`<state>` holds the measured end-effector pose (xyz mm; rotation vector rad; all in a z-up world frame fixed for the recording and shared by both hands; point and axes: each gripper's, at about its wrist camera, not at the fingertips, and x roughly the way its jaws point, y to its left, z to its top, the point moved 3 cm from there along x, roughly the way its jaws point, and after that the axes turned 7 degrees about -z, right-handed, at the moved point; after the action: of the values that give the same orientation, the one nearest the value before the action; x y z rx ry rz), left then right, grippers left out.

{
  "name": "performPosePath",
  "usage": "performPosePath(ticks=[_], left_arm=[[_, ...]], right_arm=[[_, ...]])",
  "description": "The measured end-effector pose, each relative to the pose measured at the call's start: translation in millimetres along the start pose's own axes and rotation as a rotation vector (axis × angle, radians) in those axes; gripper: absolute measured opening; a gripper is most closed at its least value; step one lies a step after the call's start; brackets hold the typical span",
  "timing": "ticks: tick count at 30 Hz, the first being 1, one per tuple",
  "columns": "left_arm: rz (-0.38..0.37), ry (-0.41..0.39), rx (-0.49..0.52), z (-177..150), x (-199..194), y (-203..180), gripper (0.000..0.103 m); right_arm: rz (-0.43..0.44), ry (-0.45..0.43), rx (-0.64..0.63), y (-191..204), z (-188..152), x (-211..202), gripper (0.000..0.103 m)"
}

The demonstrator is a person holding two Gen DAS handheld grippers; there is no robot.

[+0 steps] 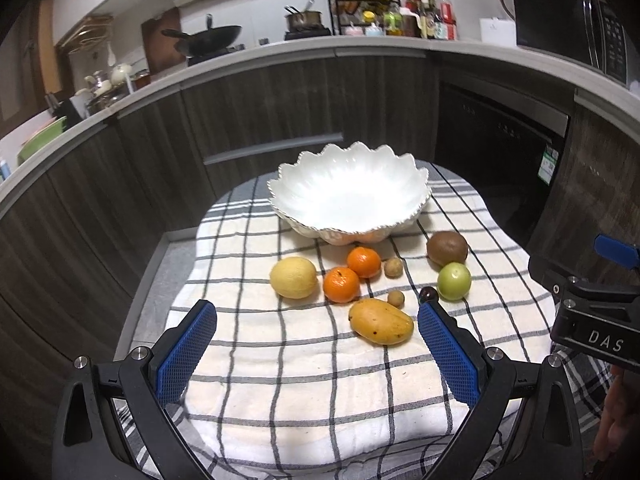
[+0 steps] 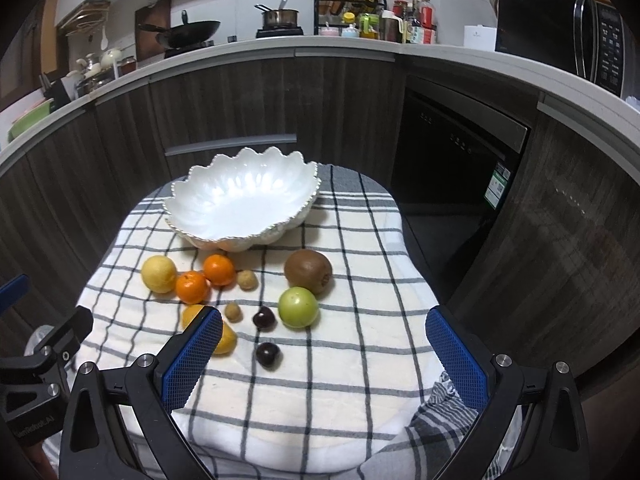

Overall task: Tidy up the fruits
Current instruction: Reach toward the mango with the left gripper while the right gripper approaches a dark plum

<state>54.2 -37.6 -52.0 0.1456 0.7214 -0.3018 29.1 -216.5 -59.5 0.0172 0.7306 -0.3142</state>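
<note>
**A:** What is on the table, and where are the grippers?

**B:** A white scalloped bowl (image 1: 348, 192) sits at the far end of a checked cloth (image 1: 300, 380), with nothing in it. All the fruit lies on the cloth in front of the bowl: a yellow lemon (image 1: 294, 278), two tangerines (image 1: 364, 262) touching each other, a brown kiwi (image 1: 447, 247), a green apple (image 1: 453, 281), a mango (image 1: 381, 321), two small tan longans (image 1: 393, 267) and two dark cherries (image 2: 264, 317). The left gripper (image 1: 316, 344) hovers above the near part of the cloth, jaws spread wide, holding nothing. The right gripper (image 2: 324, 352) does the same, wide apart with nothing between its blue pads (image 2: 456, 360).

**A:** So which step is this?

**B:** It looks like the very start: no fruit is in the bowl yet, and neither gripper touches anything.

**A:** What does the next move need?

**B:** Probably choosing a near fruit. The mango lies closest to the left gripper; the nearer cherry (image 2: 268, 354) lies closest to the right. Either gripper must descend, straddle the fruit, close gently, then carry it over the bowl's raised rim. The round fruit may roll if nudged.
</note>
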Motion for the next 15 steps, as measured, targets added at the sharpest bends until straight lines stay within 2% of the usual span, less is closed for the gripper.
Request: performPosePath(ticks=[15], left_arm=[[-0.097, 0.136, 0.116, -2.7, 86.4, -33.6, 0.102]], right_arm=[[-0.077, 0.096, 0.042, -20.0, -13.9, 59.1, 0.103]])
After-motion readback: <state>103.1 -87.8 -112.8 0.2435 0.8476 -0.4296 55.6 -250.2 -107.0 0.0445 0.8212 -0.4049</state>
